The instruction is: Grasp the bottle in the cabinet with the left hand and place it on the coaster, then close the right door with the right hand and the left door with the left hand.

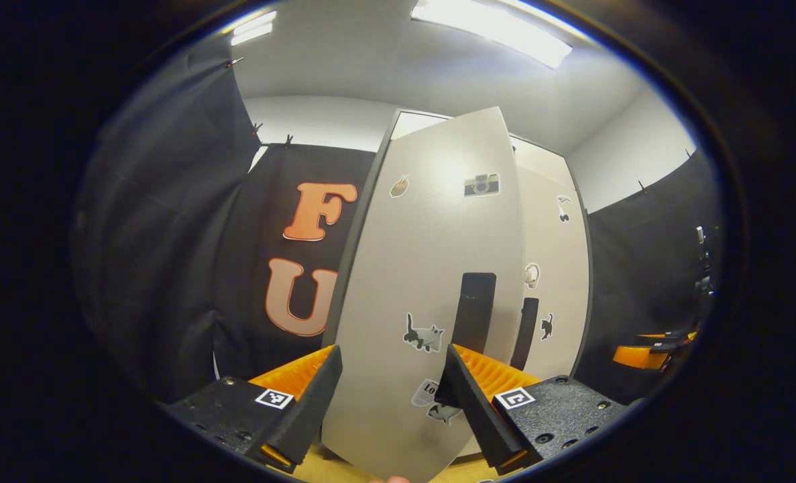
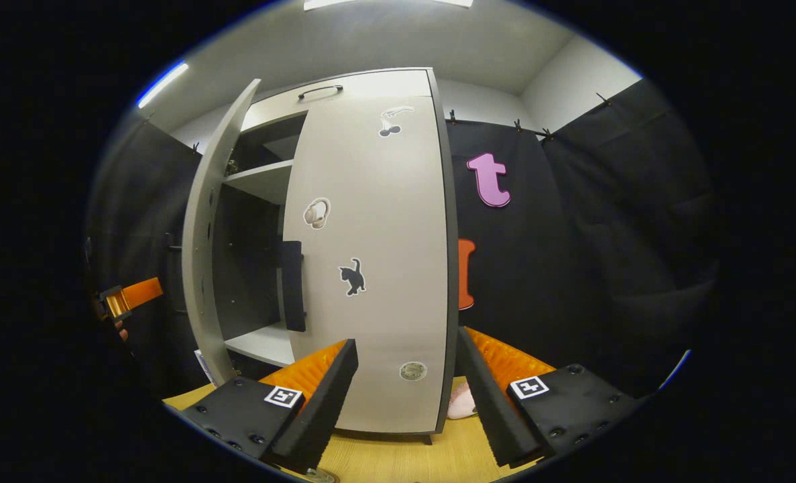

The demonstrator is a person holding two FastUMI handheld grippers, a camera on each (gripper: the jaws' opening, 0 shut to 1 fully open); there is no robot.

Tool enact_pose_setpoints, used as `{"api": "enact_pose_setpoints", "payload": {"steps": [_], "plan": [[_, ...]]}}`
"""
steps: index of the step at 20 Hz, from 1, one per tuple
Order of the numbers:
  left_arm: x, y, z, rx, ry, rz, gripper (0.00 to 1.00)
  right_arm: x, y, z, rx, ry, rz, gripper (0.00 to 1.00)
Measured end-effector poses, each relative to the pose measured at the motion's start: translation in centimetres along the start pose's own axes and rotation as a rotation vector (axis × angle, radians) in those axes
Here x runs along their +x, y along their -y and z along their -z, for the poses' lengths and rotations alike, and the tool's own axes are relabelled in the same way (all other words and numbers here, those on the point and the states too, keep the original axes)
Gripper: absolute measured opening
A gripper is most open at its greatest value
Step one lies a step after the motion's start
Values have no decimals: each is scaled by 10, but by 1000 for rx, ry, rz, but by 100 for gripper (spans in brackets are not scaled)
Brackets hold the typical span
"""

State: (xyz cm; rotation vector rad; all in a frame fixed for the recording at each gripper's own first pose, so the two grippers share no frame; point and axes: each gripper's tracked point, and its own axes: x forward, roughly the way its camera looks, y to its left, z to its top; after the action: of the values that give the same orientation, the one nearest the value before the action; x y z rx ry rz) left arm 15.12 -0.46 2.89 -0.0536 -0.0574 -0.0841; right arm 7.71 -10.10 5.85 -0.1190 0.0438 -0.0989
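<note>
So the cabinet (image 2: 344, 255) is sitting on a light wooden table (image 2: 398, 463), pale grey doors with dark edges and a bunch of stickers all over them. In the right gripper view the right door (image 2: 377, 268) looks flush against the cabinet front, cat sticker (image 2: 353, 276) and headphones sticker (image 2: 316, 213) on it, dark handle (image 2: 293, 285) along its inner edge. The left door (image 2: 204, 255) is swung out and partly ajar, and you can see shelves inside through the gap. Can't spot the bottle or the coaster anywhere from these angles, so no idea where they sit.

The right gripper (image 2: 404, 382) hangs in front of the right door, fingers spread wide, holding nothing. The left gripper (image 1: 391, 389) is up close to the left door's face (image 1: 431, 282), fingers apart either side of it, empty too. There's a camera sticker (image 1: 481, 184) up high on that door.
</note>
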Motion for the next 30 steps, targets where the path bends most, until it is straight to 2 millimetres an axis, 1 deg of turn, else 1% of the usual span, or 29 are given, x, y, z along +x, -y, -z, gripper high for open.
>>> {"api": "enact_pose_setpoints", "payload": {"steps": [3, 7, 10, 12, 13, 18, 19, 20, 23, 24, 28, 29, 30], "plan": [[12, 16, 1, 7, 1, 39, 94, -6, 10, -1, -2, 5, 29, 97], [27, 34, 18, -14, -35, 65, 94, -11, 19, 1, 14, -1, 56, 97], [41, 36, 27, -5, -45, 61, 94, -15, 26, 4, 27, -10, 74, 97], [50, 42, 33, 10, -55, 69, 94, -18, 32, 5, 32, -15, 84, 97], [55, 45, 34, 19, -58, 75, 94, -19, 35, 6, 32, -15, 91, 88], [76, 57, 44, 26, -69, 86, 94, -26, 54, 6, 26, -4, 138, 88], [81, 59, 46, 24, -73, 88, 91, -27, 57, 6, 29, -4, 145, 88], [85, 60, 48, 19, -79, 89, 94, -27, 60, 6, 33, -3, 150, 88], [98, 63, 53, 12, -89, 89, 94, -27, 67, 9, 45, -3, 162, 88], [101, 64, 54, 13, -90, 87, 94, -28, 69, 10, 47, -6, 165, 97], [110, 66, 58, 23, -85, 77, 94, -28, 72, 15, 53, -14, 168, 97], [111, 67, 59, 26, -84, 77, 94, -27, 71, 15, 57, -14, 162, 88], [111, 66, 59, 26, -83, 76, 94, -27, 70, 14, 58, -13, 156, 97]]}}
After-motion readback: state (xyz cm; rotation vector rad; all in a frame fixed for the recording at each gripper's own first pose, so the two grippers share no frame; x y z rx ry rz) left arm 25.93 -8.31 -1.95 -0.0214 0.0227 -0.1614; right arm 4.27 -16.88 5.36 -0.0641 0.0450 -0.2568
